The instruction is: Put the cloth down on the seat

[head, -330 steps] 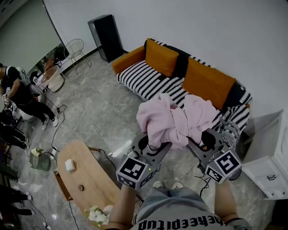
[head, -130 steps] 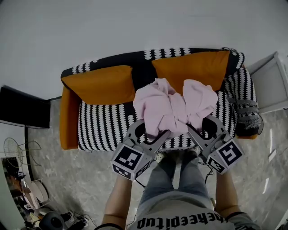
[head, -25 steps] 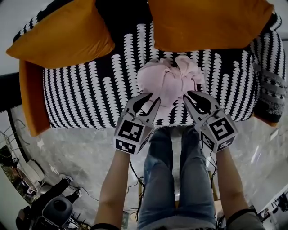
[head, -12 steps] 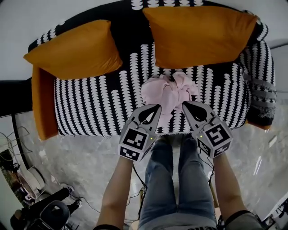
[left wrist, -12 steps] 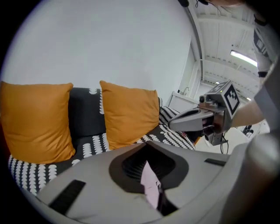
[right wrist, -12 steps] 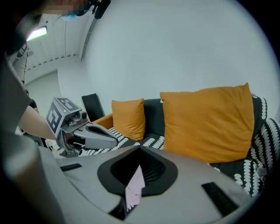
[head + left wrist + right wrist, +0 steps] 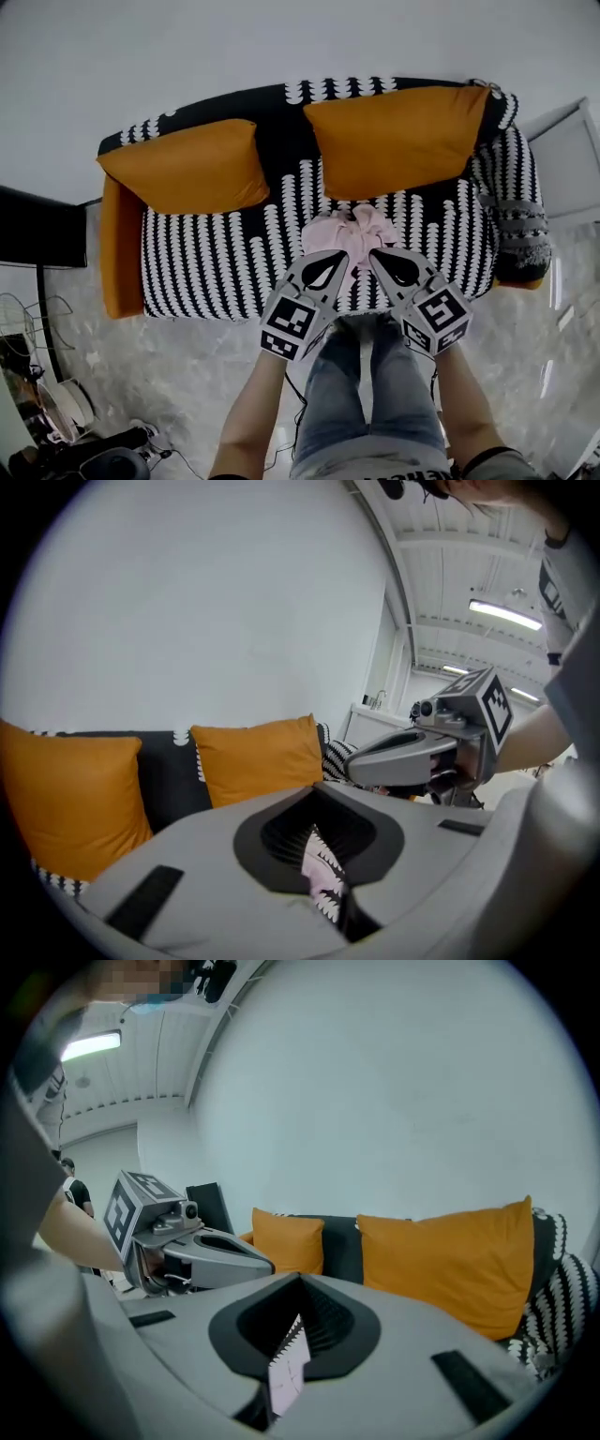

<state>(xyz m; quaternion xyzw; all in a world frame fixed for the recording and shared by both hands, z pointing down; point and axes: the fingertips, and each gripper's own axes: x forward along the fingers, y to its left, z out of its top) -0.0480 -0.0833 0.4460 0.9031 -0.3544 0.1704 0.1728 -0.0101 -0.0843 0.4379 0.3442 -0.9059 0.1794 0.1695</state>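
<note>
Obs.: pink bunched cloth lies on the black-and-white patterned sofa seat, toward the front edge, just in front of the right-hand orange cushion. The left-hand orange cushion is well apart from it.

My left hand-held gripper is pressed together with nothing in it. My right hand-held gripper is the same. Both tips sit over the near edge of the cloth in the head view. I judge they are above it and not touching, since both gripper views look out level at the cushions and wall.

Step, as I judge it: placement done, I am clearing away. To do it well:
- keep both jaws pressed together, so no fold catches;
- back off straight, both hands evenly;
- check that no corner hangs over the front edge. From here the bundle looks wholly on the seat.

Containers: none open in view. The seat is the only receiver, and it holds the cloth and both cushions. A black box-shaped unit stands at the left and a white cabinet at the right. I cannot tell what is in either.
</note>
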